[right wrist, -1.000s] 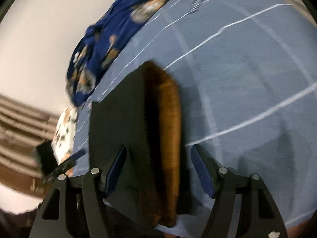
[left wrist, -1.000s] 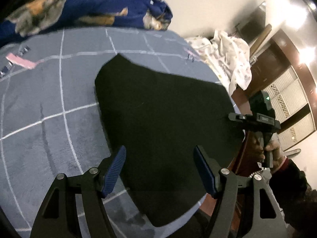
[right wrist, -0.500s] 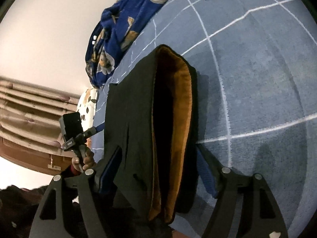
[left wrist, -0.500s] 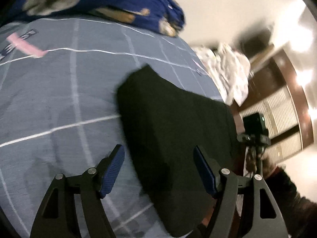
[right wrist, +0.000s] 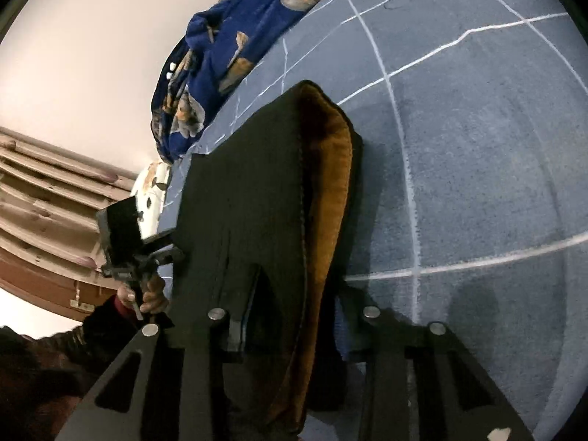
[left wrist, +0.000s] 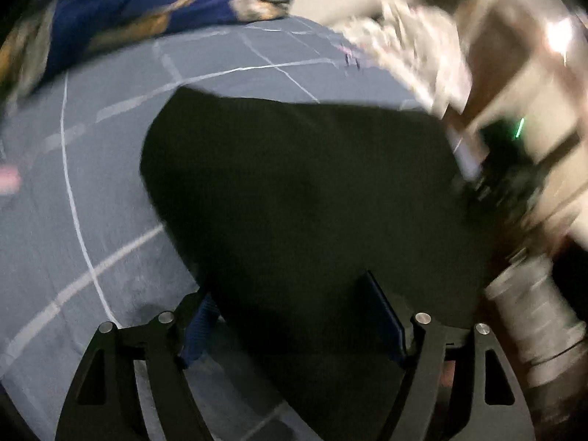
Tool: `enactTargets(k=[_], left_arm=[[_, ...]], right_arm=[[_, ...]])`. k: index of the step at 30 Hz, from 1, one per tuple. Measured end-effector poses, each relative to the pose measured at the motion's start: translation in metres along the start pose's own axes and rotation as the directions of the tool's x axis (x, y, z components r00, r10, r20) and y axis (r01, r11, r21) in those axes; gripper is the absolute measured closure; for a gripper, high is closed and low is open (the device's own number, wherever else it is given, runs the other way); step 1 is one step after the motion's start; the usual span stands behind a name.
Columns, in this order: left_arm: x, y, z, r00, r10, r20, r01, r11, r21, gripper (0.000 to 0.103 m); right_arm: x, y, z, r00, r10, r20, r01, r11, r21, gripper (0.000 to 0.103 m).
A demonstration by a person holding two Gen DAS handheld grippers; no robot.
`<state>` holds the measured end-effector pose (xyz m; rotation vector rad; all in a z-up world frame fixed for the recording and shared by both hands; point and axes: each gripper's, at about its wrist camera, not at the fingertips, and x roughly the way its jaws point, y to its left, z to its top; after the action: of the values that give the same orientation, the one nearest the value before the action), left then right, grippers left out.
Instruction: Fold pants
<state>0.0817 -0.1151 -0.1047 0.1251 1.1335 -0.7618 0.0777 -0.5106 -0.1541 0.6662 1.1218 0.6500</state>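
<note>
Right gripper (right wrist: 290,334), low centre of its frame: pinching the near edge of the black pants (right wrist: 250,198), one finger (right wrist: 235,334) on top of the dark cloth, the other under the orange lining (right wrist: 330,198). Left gripper (left wrist: 294,316), low centre of its own blurred frame: spread wide, the black pants (left wrist: 294,191) filling the gap; one blue pad (left wrist: 198,327) beside the left edge of the cloth, the other (left wrist: 386,319) over it. No grip yet there, by the look of it.

Pants lying folded on the grey checked bedspread (right wrist: 477,147), filling mid-frame in both views.

Probably gathering the near edge for another fold. Good practice here:
- Close the left gripper on every layer at the edge, lining included, before lifting.
- Match the height and depth of both grips, so the fold line runs straight.
- Lift just enough to clear the bedspread; carry slowly, since thick lined cloth tends to slide and spread apart.
- Keep clear of the blue patterned blanket (right wrist: 228,55) at upper left and the white printed cloth (left wrist: 404,51) at upper right.
</note>
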Motion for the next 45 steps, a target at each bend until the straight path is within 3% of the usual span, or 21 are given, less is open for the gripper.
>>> enactTargets(k=[2, 4, 13, 22, 31, 40, 43, 45], left_arm=[[0.002, -0.014, -0.003, 0.996, 0.086, 0.010, -0.086, 0.995, 0.058, 0.028], [0.003, -0.013, -0.005, 0.996, 0.092, 0.014, -0.092, 0.995, 0.036, 0.028], [0.007, -0.018, 0.000, 0.990, 0.136, 0.023, -0.137, 0.990, 0.019, 0.028], [0.009, -0.022, 0.004, 0.986, 0.165, 0.022, -0.166, 0.986, 0.025, 0.028], [0.009, -0.042, 0.004, 0.963, 0.260, 0.067, -0.267, 0.955, 0.130, 0.036], [0.011, -0.039, 0.005, 0.966, 0.251, 0.054, -0.256, 0.961, 0.109, 0.036], [0.010, -0.040, 0.005, 0.965, 0.254, 0.060, -0.259, 0.959, 0.113, 0.036], [0.010, -0.041, 0.004, 0.962, 0.262, 0.076, -0.270, 0.954, 0.127, 0.040]], right_arm=[[0.000, 0.003, 0.001, 1.000, -0.017, -0.003, 0.017, 1.000, -0.007, 0.072], [0.000, 0.006, 0.002, 0.999, -0.035, -0.003, 0.035, 0.999, -0.029, 0.071], [0.002, -0.002, 0.007, 0.999, 0.031, -0.020, -0.031, 0.999, 0.013, 0.064], [0.006, 0.007, 0.005, 1.000, -0.013, 0.003, 0.013, 1.000, -0.017, 0.065], [0.005, 0.005, -0.002, 0.999, 0.003, 0.048, -0.003, 1.000, 0.000, 0.067], [0.008, 0.010, 0.006, 1.000, 0.006, 0.021, -0.006, 1.000, -0.016, 0.056], [0.009, 0.012, 0.005, 1.000, -0.008, 0.020, 0.009, 1.000, -0.024, 0.055], [0.010, 0.019, 0.004, 0.998, -0.056, 0.018, 0.057, 0.996, -0.063, 0.063]])
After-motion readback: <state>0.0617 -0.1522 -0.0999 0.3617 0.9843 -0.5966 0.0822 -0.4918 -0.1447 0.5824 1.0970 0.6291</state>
